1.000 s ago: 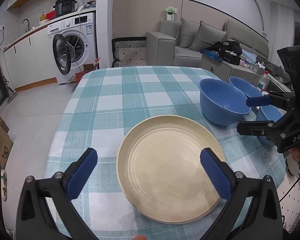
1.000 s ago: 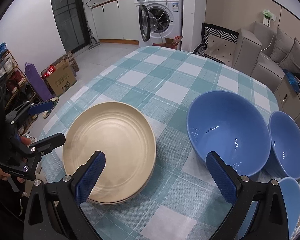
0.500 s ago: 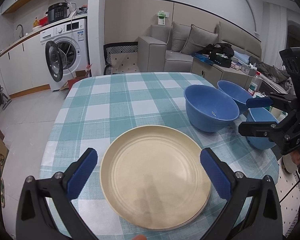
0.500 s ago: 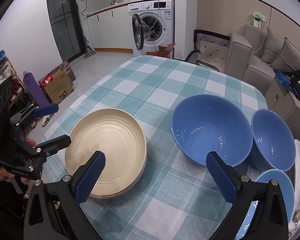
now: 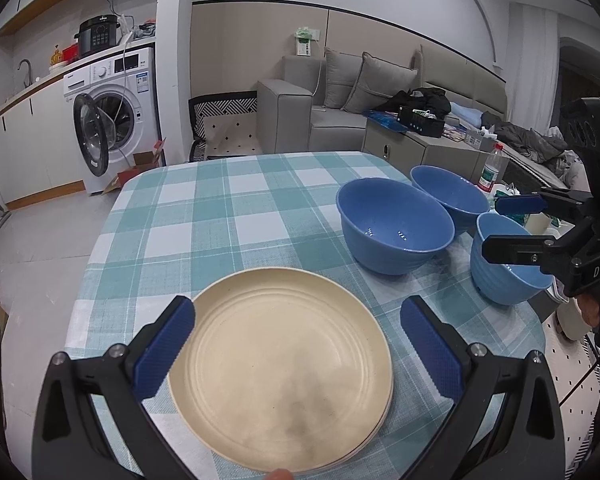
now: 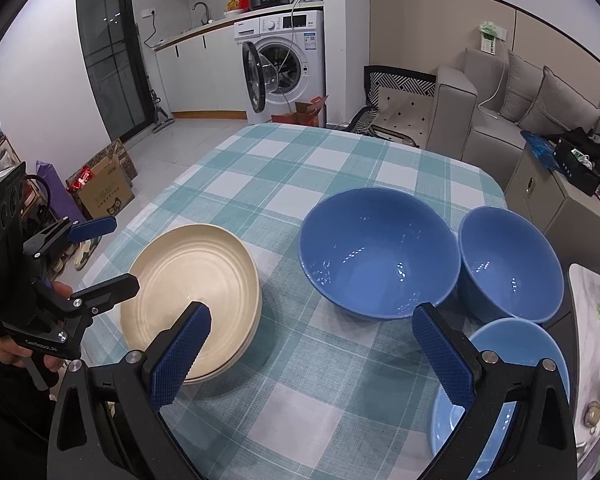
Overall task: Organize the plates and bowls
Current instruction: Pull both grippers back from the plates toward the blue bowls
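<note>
Nearest, the left gripper (image 5: 296, 344) hangs with fingers apart over the stacked round cream plates (image 5: 280, 368), apparently gathered into one pile. The right gripper (image 6: 312, 354) is likewise spread wide and empty. Beyond sit the large glossy blue bowl (image 6: 380, 256), the medium blue bowl (image 6: 510, 262) and the small blue bowl (image 6: 512, 360), unnested on the teal-checked tablecloth (image 6: 300, 184).

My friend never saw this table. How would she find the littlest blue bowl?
Start at the table with the teal checked cloth. Three blue bowls cluster on its side away from the cream plates. The littlest blue bowl sits at the table's edge, nearest the right tool, and is smaller than the big bowl and middle bowl.
</note>
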`<act>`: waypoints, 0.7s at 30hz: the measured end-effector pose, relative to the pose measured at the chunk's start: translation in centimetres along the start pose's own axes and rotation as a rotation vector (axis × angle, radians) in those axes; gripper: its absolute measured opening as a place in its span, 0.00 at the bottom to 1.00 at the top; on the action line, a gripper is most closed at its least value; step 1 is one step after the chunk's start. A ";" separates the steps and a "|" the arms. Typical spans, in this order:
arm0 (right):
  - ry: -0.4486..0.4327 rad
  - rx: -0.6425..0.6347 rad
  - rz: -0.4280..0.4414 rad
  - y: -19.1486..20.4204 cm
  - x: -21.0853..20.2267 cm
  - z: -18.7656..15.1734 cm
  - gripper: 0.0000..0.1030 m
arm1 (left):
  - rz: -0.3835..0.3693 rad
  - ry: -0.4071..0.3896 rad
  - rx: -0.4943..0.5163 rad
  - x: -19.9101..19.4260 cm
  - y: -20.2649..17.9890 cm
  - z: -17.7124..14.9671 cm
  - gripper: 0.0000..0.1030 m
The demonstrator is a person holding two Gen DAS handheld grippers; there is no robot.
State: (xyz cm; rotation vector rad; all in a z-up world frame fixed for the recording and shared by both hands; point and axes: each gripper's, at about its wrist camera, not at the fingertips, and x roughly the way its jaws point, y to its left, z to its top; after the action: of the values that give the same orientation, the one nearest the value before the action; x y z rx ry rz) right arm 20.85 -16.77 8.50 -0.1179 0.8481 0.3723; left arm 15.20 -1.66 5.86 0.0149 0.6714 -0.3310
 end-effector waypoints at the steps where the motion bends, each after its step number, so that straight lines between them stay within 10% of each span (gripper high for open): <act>1: -0.003 0.002 0.000 -0.2 -0.1 -0.1 0.99 | 0.000 -0.002 0.003 0.0 -0.2 0.1 1.00; 21: -0.074 0.130 -0.050 -6.1 -4.7 -3.3 0.99 | -0.054 0.001 0.035 1.5 -3.4 1.5 1.00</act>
State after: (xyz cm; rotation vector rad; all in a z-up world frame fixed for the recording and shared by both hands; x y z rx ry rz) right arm 17.92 -24.51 9.60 -0.0050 0.7925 0.2721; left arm 16.13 -5.49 6.44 0.0303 0.6678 -0.3952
